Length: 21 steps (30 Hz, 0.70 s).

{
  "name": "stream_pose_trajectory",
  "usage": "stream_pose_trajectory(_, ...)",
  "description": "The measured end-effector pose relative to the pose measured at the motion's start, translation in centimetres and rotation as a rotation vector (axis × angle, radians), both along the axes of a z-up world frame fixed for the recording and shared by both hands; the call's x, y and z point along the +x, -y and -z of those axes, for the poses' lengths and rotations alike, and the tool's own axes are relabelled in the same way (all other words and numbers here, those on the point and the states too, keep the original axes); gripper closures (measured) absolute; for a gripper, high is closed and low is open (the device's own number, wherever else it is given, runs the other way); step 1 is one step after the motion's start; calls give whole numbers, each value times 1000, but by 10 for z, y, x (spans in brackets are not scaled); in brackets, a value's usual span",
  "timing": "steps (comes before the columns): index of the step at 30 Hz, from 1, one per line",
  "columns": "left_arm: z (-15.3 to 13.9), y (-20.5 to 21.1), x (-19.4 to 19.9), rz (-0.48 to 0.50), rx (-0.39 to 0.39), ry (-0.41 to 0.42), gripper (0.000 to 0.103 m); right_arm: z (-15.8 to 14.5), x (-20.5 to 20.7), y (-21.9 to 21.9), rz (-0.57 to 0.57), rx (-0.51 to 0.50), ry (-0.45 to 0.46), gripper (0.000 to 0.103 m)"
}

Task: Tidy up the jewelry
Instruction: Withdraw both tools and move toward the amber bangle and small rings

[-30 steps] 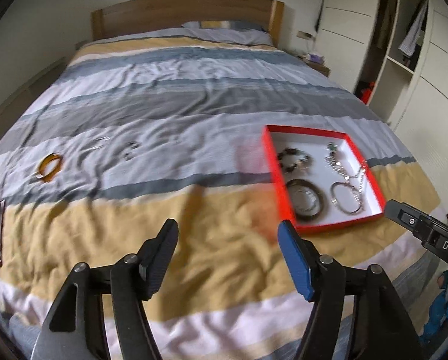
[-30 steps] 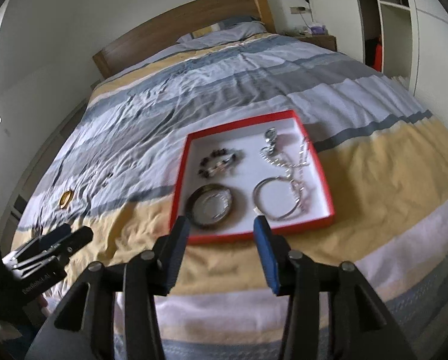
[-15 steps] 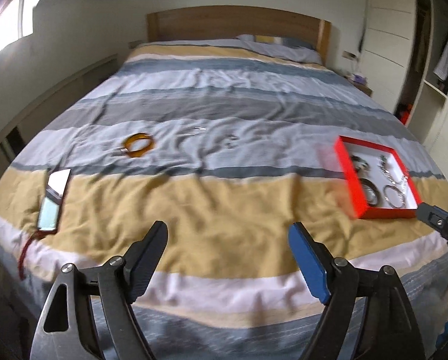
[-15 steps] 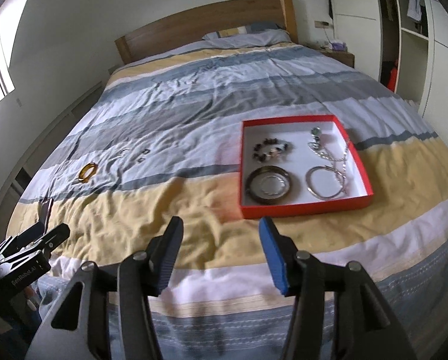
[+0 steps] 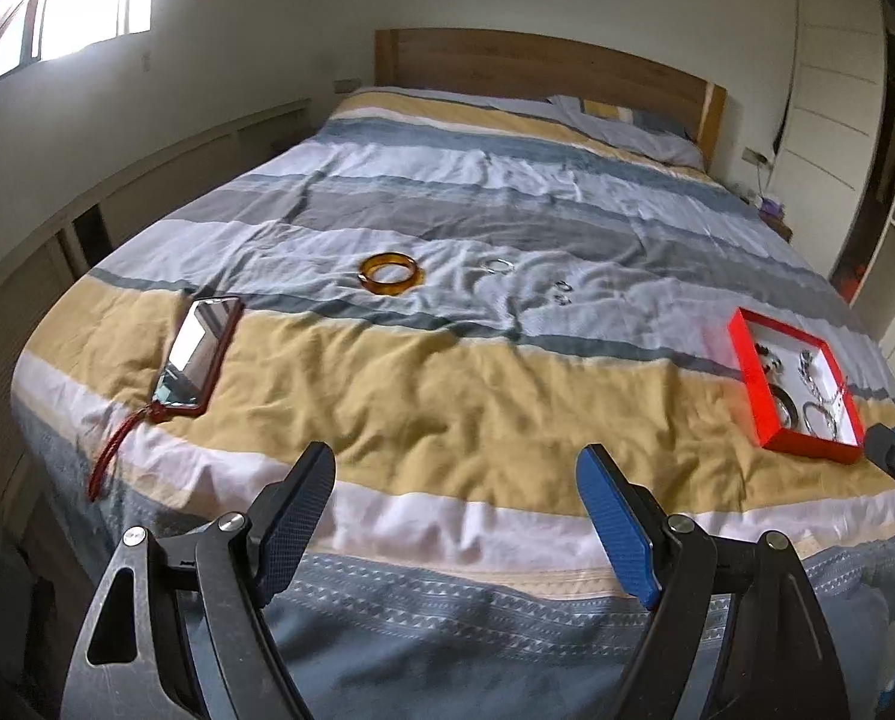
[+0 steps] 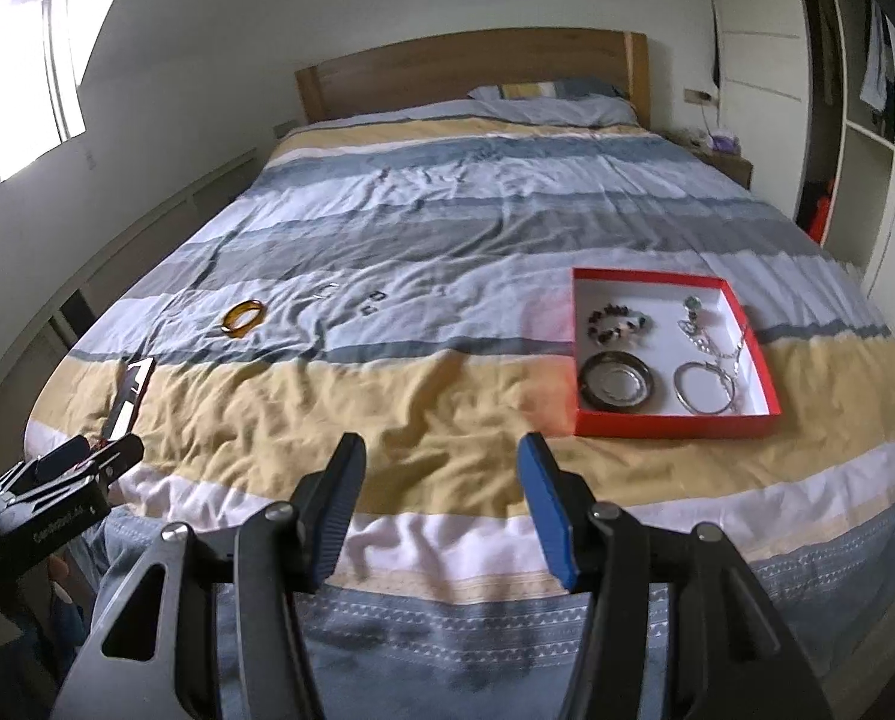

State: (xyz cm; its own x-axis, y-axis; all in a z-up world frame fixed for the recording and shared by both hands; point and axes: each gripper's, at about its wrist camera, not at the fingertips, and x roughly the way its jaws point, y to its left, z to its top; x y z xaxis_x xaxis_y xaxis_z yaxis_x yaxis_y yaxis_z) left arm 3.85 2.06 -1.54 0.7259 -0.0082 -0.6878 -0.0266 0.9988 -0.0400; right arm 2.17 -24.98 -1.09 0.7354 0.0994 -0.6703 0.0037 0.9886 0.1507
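Note:
A red tray (image 6: 669, 423) lies on the bed's yellow stripe at the right. It holds a beaded bracelet (image 6: 618, 324), a dark bangle (image 6: 615, 384), a silver bangle (image 6: 705, 387) and a chain necklace (image 6: 711, 336). Left of it, on the pale stripe, lie an amber bangle (image 5: 389, 273), a thin silver hoop (image 5: 496, 264) and a pair of small earrings (image 5: 562, 294). My left gripper (image 5: 454, 468) hangs open over the bed's foot, well short of the amber bangle. My right gripper (image 6: 441, 456) is open too, left of the tray, with nothing between its fingers.
A phone (image 5: 198, 351) in a red case with a cord lies at the bed's left front corner. The striped duvet (image 5: 447, 372) is wrinkled. A wooden headboard (image 6: 477, 69) stands at the far end, with a wardrobe (image 6: 867, 120) and a nightstand (image 6: 726, 165) to the right.
Both grippers have drawn back toward the bed's foot and swung left, so the tray has slid right in both views. The phone came into view. Both jaws stand slightly wider.

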Motion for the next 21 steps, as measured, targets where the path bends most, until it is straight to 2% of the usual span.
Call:
stream_pose_trajectory(13, -20, -24, -20, -80, 4, 54, 21, -25, -20, -15, -56, 14, 75, 52)
stream_pose_trajectory(21, -11, -22, -13, -88, 42, 37, 21, -15, -11, -13, -53, 33, 58, 52)
